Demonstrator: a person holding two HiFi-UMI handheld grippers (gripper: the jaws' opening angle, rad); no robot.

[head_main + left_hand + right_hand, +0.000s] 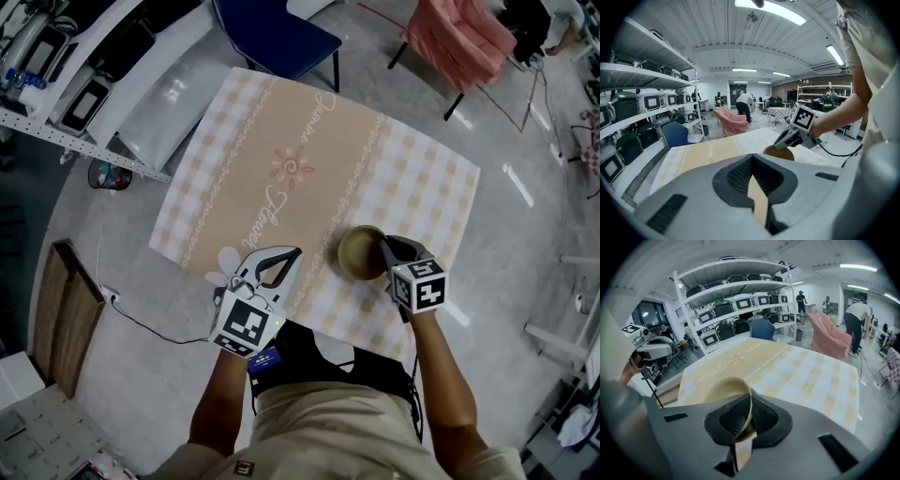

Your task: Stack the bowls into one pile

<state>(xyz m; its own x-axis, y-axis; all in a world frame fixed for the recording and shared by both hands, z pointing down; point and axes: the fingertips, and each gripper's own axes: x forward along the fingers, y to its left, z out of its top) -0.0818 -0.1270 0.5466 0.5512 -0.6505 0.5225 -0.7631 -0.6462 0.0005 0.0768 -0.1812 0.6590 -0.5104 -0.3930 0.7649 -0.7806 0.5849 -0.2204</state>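
Observation:
An olive-tan bowl (359, 255) stands near the front edge of the checked tablecloth (281, 169). My right gripper (384, 246) is shut on its right rim. In the right gripper view the thin rim of the bowl (723, 390) runs between the two dark pads (764, 417). My left gripper (296, 251) hovers to the bowl's left, apart from it, its fingertips meeting with nothing between them. From the left gripper view I see the bowl (780, 153) beyond my own jaws, with the right gripper (787, 139) clamped on it. Only this one bowl shows.
A blue chair (281, 37) stands at the table's far side and a pink armchair (459, 37) beyond the far right corner. Shelving with machines (75, 66) runs along the left. A wooden panel (66, 309) and a cable lie on the floor at the left.

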